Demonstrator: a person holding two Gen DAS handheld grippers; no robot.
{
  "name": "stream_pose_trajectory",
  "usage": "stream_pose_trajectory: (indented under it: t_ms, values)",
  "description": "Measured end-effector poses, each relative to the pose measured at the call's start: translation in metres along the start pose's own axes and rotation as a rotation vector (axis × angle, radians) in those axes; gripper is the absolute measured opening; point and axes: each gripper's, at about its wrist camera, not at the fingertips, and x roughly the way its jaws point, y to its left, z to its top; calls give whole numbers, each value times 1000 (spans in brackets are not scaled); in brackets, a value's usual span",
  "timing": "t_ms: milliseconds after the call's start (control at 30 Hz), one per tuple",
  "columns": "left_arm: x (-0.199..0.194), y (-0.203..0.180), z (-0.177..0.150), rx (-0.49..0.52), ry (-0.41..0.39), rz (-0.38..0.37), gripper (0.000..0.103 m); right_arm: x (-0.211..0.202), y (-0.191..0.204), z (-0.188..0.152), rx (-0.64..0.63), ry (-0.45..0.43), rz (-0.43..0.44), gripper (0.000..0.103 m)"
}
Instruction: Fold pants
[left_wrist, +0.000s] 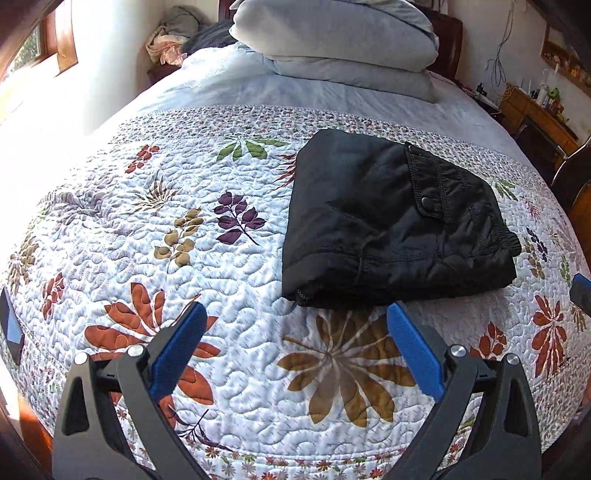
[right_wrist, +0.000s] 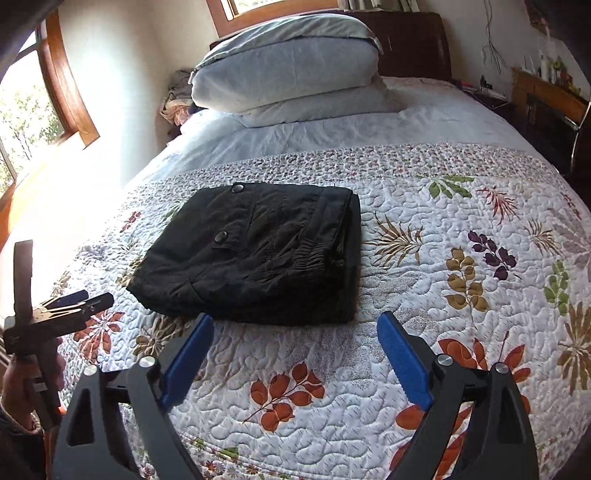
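Note:
Black pants lie folded into a compact rectangle on the floral quilt, pocket flap with snap buttons facing up. My left gripper hovers just short of the bundle's near edge, its blue-padded jaws wide apart and holding nothing. In the right wrist view the same pants rest left of centre on the quilt. My right gripper is open and bare in front of their near edge. A hand holds the left gripper at the far left.
Stacked pale pillows sit at the head of the bed. A heap of clothes lies beside them. A dark flat device rests at the quilt's left edge. A wooden desk stands to the right, a sunlit window to the left.

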Motion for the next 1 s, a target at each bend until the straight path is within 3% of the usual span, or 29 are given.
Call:
stream_pose_trajectory:
  t_ms: [133, 267, 433, 1000]
  values:
    - [-28, -10, -9, 31, -31, 12, 99, -15, 21, -3, 10, -4, -8, 98]
    - [-51, -17, -14, 30, -63, 20, 100, -33, 36, -7, -24, -37, -73, 99]
    - [-71, -18, -25, 27, -79, 19, 100, -53, 50, -15, -52, -43, -67, 99]
    - [-103, -22, -40, 53, -114, 12, 100, -85, 60, -29, -54, -68, -64, 99]
